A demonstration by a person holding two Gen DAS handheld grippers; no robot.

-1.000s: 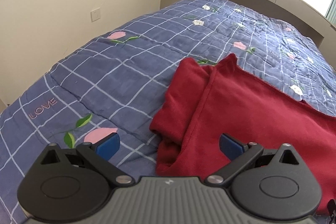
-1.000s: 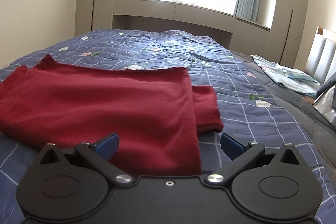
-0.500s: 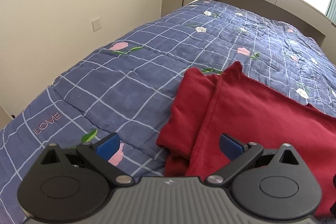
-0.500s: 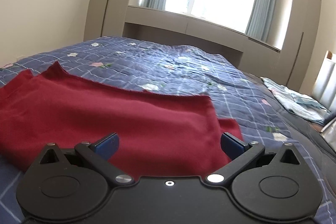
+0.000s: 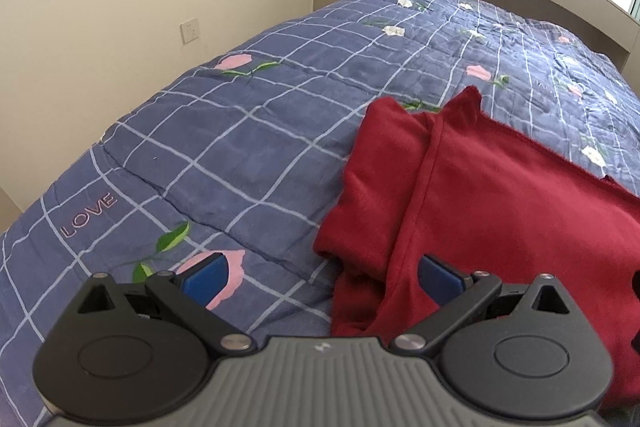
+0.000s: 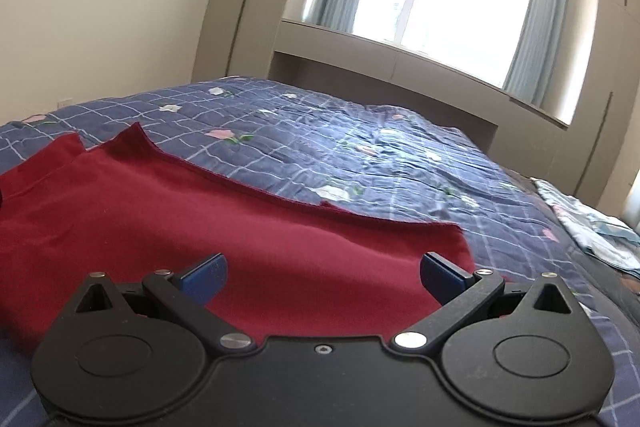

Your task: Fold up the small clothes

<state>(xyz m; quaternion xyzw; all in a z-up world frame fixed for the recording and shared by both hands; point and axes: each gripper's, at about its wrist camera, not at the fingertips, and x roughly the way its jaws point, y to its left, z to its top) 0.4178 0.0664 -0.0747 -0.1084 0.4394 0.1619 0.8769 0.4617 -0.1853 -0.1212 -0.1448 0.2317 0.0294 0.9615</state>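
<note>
A dark red garment (image 5: 500, 211) lies flat on the blue checked quilt (image 5: 248, 147), with a sleeve folded under along its left side. My left gripper (image 5: 322, 277) is open and empty, hovering over the garment's near left corner. In the right wrist view the red garment (image 6: 200, 223) spreads across the quilt (image 6: 380, 155). My right gripper (image 6: 322, 277) is open and empty, just above the garment's near right part.
A beige wall with a socket (image 5: 189, 31) runs along the bed's left side. A window ledge (image 6: 400, 55) and curtains stand beyond the bed. A light blue cloth (image 6: 588, 231) lies at the bed's right edge.
Both grippers stayed open. The left view shifted so the garment sits more to the right. The right gripper moved over the garment and tilted up, hiding the right sleeve.
</note>
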